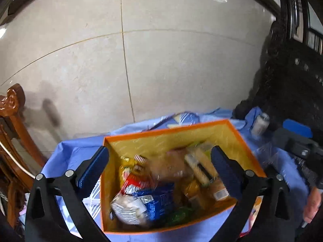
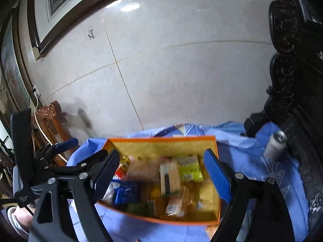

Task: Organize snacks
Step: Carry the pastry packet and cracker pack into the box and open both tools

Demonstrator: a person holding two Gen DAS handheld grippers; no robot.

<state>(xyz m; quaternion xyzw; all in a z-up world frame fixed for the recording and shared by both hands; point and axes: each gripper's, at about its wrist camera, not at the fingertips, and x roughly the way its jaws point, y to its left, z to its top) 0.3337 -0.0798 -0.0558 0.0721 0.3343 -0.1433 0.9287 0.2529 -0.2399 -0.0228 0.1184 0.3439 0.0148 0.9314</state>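
Left gripper [image 1: 161, 167] and right gripper [image 2: 160, 174] both spread, empty, above orange box [image 1: 203, 125] of snacks [image 1: 149, 199], frame centre

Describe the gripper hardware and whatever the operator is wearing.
Both units match: the left gripper and right gripper have black curved linkage arms with silver pivot bolts and blue ribbed finger pads. Seen from the right wrist, the left unit carries a blue lever and a dark grey body. At the hand there is a white ribbed cuff.
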